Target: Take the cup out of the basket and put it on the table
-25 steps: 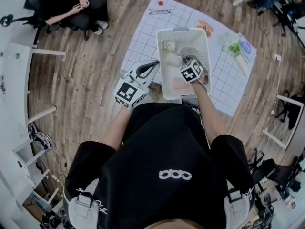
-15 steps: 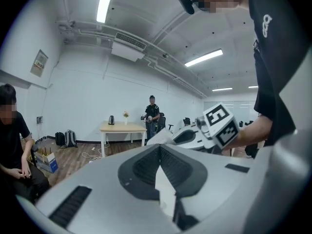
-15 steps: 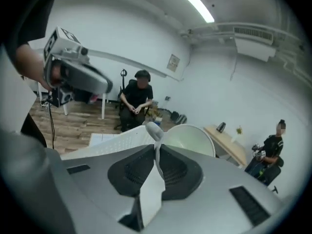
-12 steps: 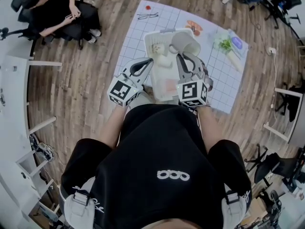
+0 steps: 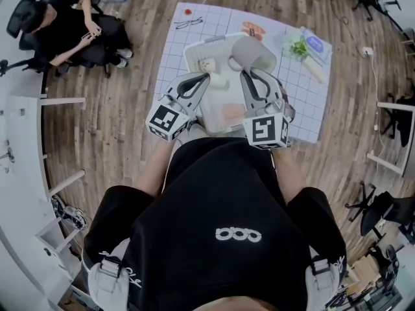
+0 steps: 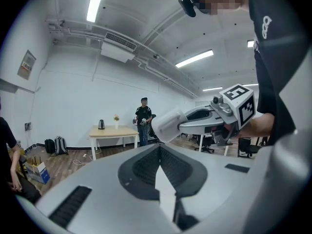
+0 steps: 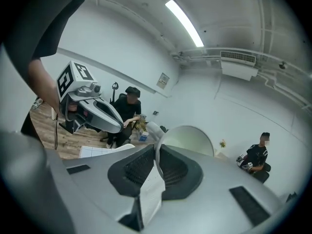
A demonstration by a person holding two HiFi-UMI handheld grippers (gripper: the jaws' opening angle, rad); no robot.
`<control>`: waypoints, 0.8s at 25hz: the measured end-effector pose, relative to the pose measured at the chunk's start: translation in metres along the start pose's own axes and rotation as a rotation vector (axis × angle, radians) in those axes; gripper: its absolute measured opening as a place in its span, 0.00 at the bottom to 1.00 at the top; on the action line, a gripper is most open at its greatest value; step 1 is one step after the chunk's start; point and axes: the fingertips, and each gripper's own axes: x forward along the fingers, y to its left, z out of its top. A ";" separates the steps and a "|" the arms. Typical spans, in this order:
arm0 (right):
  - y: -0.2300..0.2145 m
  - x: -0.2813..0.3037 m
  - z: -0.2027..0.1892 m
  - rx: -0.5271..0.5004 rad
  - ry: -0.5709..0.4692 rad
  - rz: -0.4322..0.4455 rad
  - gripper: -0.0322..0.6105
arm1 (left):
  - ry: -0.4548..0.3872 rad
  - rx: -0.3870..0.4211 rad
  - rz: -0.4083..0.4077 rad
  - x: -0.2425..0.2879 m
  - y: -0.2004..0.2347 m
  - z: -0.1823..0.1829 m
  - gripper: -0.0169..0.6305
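Two grippers reach toward twelve o'clock. The left hand-held gripper [image 5: 202, 78] is clenched on nothing, and the right hand-held gripper [image 5: 258, 76] pinches the wall of the grey cup [image 5: 253, 52] at its rim. The cup hangs above the white basket [image 5: 192, 60] on the gridded tabletop [image 5: 305, 102]. It looks light, stiff and smooth, so it may swivel in this rim pinch.

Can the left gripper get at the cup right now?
Probably yes. The cup hangs above the basket, pinched at its rim by the right gripper; the left gripper is beside it with nothing between, though its jaws are shut.
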 end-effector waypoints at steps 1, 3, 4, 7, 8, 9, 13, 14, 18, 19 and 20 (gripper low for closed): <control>-0.005 -0.003 -0.003 0.014 0.005 -0.011 0.12 | 0.000 0.005 -0.007 0.003 -0.001 0.002 0.04; -0.015 -0.010 -0.012 0.037 0.021 -0.038 0.12 | 0.001 0.016 -0.027 0.008 -0.003 0.005 0.04; -0.021 -0.015 -0.017 0.045 0.031 -0.054 0.12 | 0.002 0.021 -0.039 0.011 -0.006 0.006 0.04; -0.039 -0.035 -0.040 0.068 0.079 -0.115 0.12 | 0.003 0.033 -0.087 0.025 -0.016 0.010 0.04; -0.046 -0.043 -0.048 0.078 0.099 -0.138 0.12 | 0.003 0.036 -0.106 0.030 -0.021 0.011 0.04; -0.051 -0.052 -0.056 0.090 0.116 -0.161 0.12 | 0.003 0.039 -0.125 0.036 -0.027 0.011 0.04; -0.071 -0.091 -0.090 0.136 0.186 -0.265 0.12 | 0.004 0.056 -0.212 0.061 -0.052 0.016 0.04; -0.075 -0.100 -0.097 0.147 0.202 -0.289 0.12 | 0.003 0.061 -0.236 0.067 -0.059 0.017 0.04; -0.084 -0.128 -0.118 0.183 0.247 -0.350 0.12 | 0.003 0.077 -0.317 0.085 -0.086 0.019 0.04; -0.085 -0.132 -0.121 0.188 0.255 -0.359 0.12 | 0.004 0.081 -0.334 0.088 -0.092 0.019 0.04; -0.085 -0.136 -0.124 0.191 0.261 -0.366 0.12 | 0.007 0.084 -0.348 0.090 -0.097 0.019 0.04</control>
